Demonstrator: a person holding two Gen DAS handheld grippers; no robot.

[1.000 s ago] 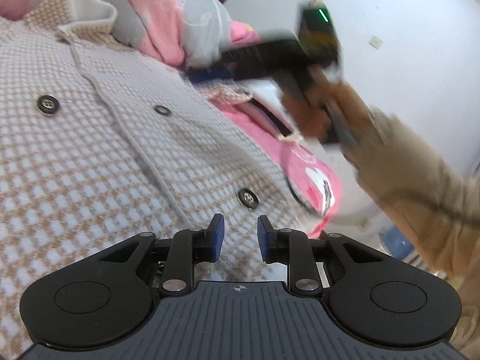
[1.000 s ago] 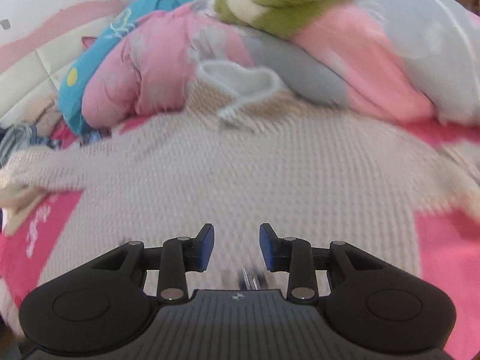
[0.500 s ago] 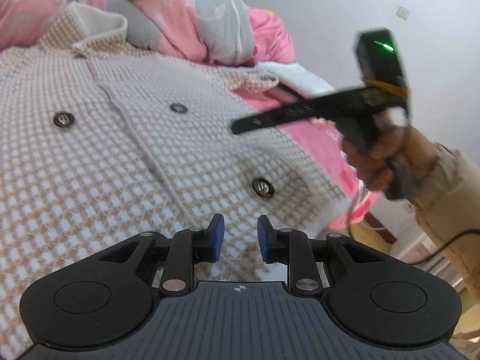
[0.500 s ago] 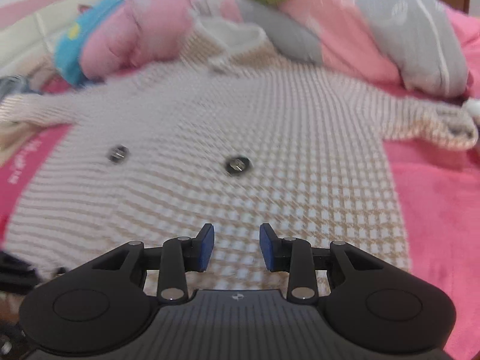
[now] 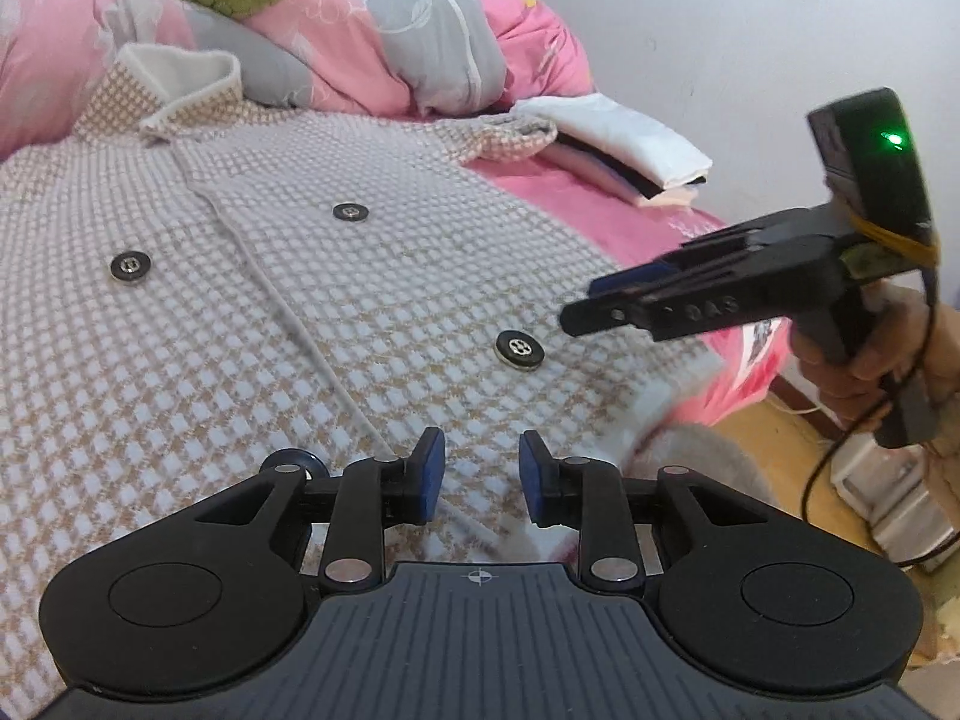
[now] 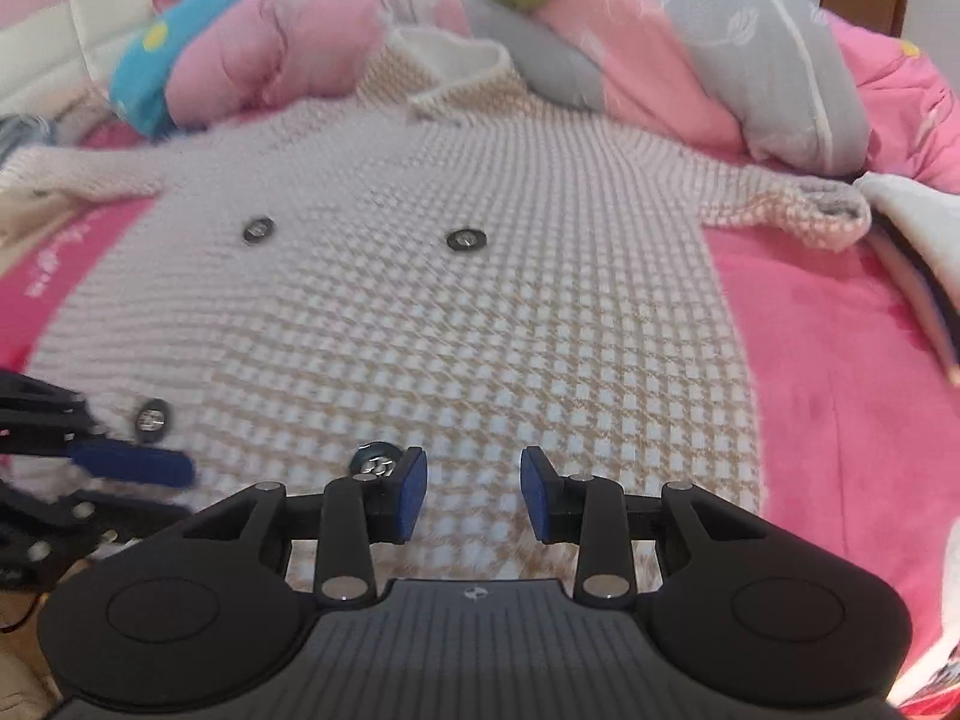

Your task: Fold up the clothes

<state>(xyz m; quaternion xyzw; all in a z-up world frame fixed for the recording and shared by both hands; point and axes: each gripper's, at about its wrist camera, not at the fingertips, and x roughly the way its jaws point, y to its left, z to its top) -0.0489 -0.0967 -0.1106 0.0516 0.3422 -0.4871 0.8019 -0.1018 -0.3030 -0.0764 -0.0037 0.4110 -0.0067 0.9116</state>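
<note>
— How far along is the folding?

— Barely begun, I'd say. Nearest, the left gripper (image 5: 478, 468) hovers over the bottom hem of the coat (image 5: 372, 276); its jaws have just been opening and stand apart with nothing between them. The right gripper (image 6: 473, 492) is over the same hem, beside a button (image 6: 373, 459), jaws released and empty too.

— And the coat itself?

— Spread flat, front up, on the pink bed (image 6: 828, 360), buttons showing, one sleeve (image 6: 780, 204) out to the side, collar (image 5: 180, 69) far up against the quilts (image 5: 384, 42). No fold in it yet.

— Anything finished?

— Beyond that sleeve lies a small stack of folded clothes (image 5: 624, 144), likely done. This coat is all still to do: sleeves in, then body.
</note>
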